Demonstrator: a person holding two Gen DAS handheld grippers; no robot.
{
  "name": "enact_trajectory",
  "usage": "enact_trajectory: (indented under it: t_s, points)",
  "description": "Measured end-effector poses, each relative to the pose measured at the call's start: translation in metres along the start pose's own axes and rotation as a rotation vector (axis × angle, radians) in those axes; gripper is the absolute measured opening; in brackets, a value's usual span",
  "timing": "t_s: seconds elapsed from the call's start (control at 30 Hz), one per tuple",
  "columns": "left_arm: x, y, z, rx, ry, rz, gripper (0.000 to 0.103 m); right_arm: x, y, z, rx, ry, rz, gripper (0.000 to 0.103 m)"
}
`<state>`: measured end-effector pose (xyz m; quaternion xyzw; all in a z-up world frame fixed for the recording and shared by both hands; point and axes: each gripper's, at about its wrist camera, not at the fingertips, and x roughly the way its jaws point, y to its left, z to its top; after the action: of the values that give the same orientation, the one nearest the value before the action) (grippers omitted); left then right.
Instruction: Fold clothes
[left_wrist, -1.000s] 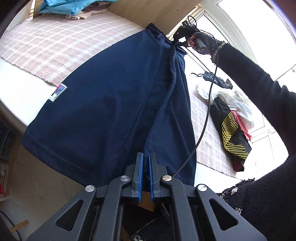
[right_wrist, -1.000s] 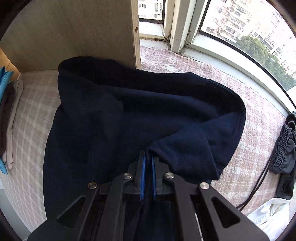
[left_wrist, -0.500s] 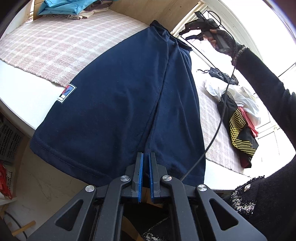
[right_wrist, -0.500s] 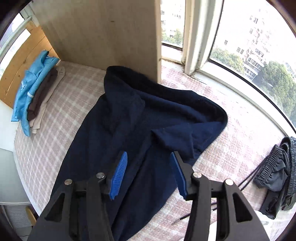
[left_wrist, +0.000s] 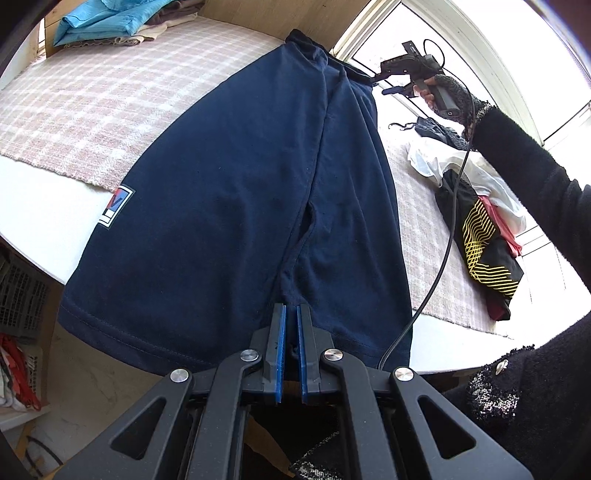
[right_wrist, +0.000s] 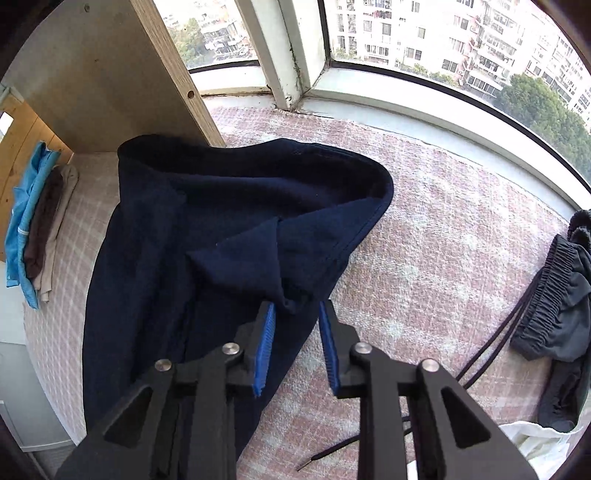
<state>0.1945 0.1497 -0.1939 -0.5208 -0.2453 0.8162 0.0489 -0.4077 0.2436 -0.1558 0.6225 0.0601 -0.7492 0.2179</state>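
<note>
Sunlit window panes (right_wrist: 424, 40) are curving behind a checked pink cloth (right_wrist: 424, 258) where navy shorts (left_wrist: 236, 192) are lying flat. Left gripper (left_wrist: 290, 325) is pinching their hem; right gripper (right_wrist: 297, 321) is closing, pads not touching the fabric between them.

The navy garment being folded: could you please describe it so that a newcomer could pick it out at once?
Start at the pink checked cloth covering the surface below the window. The navy garment lies stretched across its middle, its hem hanging over the near edge, where the left gripper pinches it. Unlike the folded pile and the heap of mixed clothes, it is plain dark blue with one small red, white and blue patch.
</note>
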Motion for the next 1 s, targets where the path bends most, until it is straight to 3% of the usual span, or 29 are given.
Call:
enact_trajectory:
  t_s: [0.1, 0.2, 0.27, 0.33, 0.43, 0.57, 0.67, 0.7, 0.8, 1.0]
  points:
    - [0.002, -0.001, 0.002, -0.006, 0.009, 0.005, 0.005, 0.005, 0.007, 0.020, -0.014, -0.008, 0.004, 0.011]
    - [0.007, -0.002, 0.003, -0.005, 0.023, 0.010, 0.005, -0.032, -0.008, 0.040, 0.106, -0.231, 0.070, 0.013]
    - [0.010, -0.002, 0.005, -0.009, 0.037, 0.008, 0.005, -0.052, -0.022, 0.044, 0.145, -0.302, 0.143, 0.026]
    - [0.011, -0.004, 0.006, -0.004, 0.040, 0.010, 0.005, -0.050, -0.023, 0.046, 0.100, -0.243, 0.142, 0.029]
    - [0.010, -0.005, 0.008, -0.006, 0.032, -0.003, 0.005, -0.040, -0.018, 0.034, 0.061, -0.166, 0.068, 0.030]
    - [0.014, -0.006, 0.010, -0.002, 0.038, -0.010, 0.005, -0.013, -0.005, 0.018, 0.005, -0.078, 0.161, 0.030]
    - [0.017, -0.007, 0.010, 0.010, 0.050, -0.003, 0.005, 0.000, 0.004, 0.009, 0.008, -0.080, -0.003, 0.030]
    - [0.017, -0.008, 0.010, 0.012, 0.053, 0.002, 0.005, -0.007, 0.003, 0.002, 0.035, -0.100, -0.001, 0.030]
    - [0.014, -0.009, 0.011, 0.015, 0.046, -0.002, 0.005, -0.036, 0.010, -0.047, 0.019, -0.090, 0.113, 0.030]
    - [0.006, -0.015, 0.012, 0.081, 0.016, 0.001, 0.005, -0.067, 0.047, -0.206, -0.063, 0.017, 0.247, 0.030]
